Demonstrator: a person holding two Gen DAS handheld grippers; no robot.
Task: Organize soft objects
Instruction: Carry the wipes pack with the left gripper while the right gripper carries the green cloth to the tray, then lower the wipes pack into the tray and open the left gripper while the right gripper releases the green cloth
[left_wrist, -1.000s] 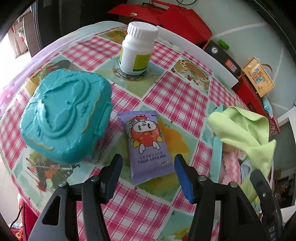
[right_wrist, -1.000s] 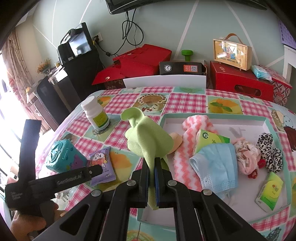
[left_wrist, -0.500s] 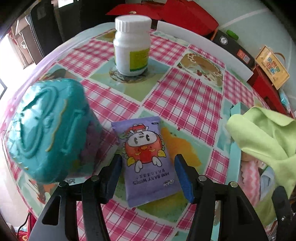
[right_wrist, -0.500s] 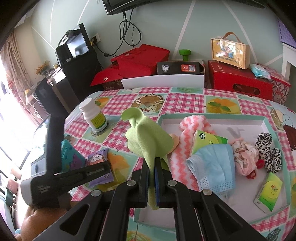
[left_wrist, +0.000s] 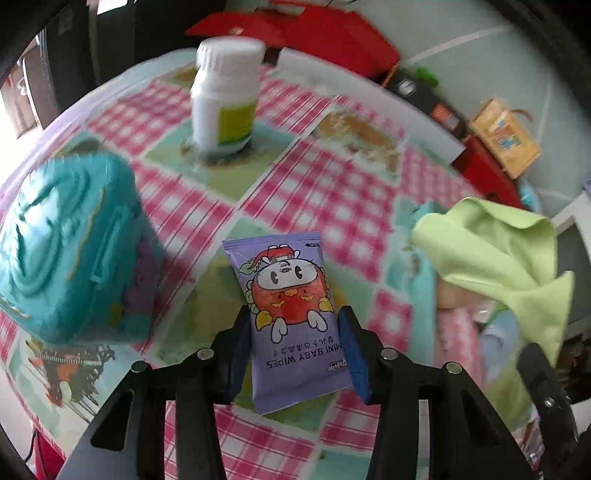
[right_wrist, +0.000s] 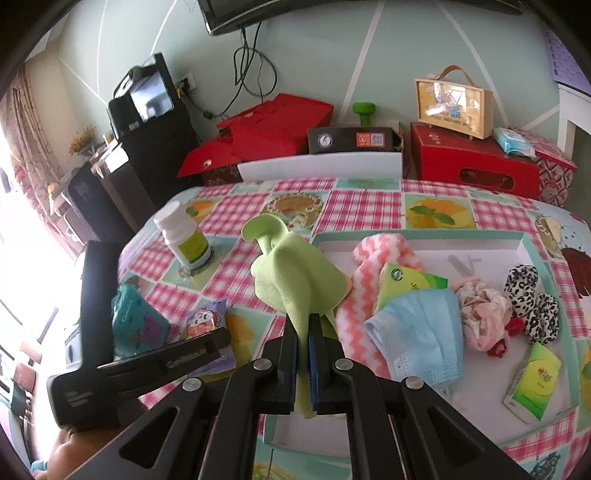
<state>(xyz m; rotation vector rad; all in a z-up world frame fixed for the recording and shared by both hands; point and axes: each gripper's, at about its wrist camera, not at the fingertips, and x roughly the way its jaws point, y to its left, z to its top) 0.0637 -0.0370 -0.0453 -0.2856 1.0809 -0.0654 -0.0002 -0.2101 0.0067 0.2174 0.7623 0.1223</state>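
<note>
A purple pack of mini baby wipes (left_wrist: 288, 295) lies on the checked tablecloth. My left gripper (left_wrist: 295, 354) straddles its near half; the jaws are closing and the blue pads (left_wrist: 351, 350) meet the pack's two long edges. My right gripper (right_wrist: 303, 354) is shut on a light green cloth (right_wrist: 291, 280), which hangs bunched over the left rim of the white tray (right_wrist: 421, 234). That cloth (left_wrist: 495, 251) also shows at the right of the left wrist view. In the right wrist view the pack (right_wrist: 205, 319) peeks out behind the left tool's black body.
A teal plastic case (left_wrist: 66, 251) sits just left of the pack, and a white pill bottle (left_wrist: 225, 99) stands beyond it. The tray holds a pink zigzag cloth (right_wrist: 373, 258), a blue mask (right_wrist: 421, 332), green tissue packs (right_wrist: 535, 384) and a leopard-print scrunchie (right_wrist: 532, 299).
My left gripper has come down and forward over the wipes pack and its jaws have narrowed onto the pack's edges. The right gripper and green cloth have stayed put.
</note>
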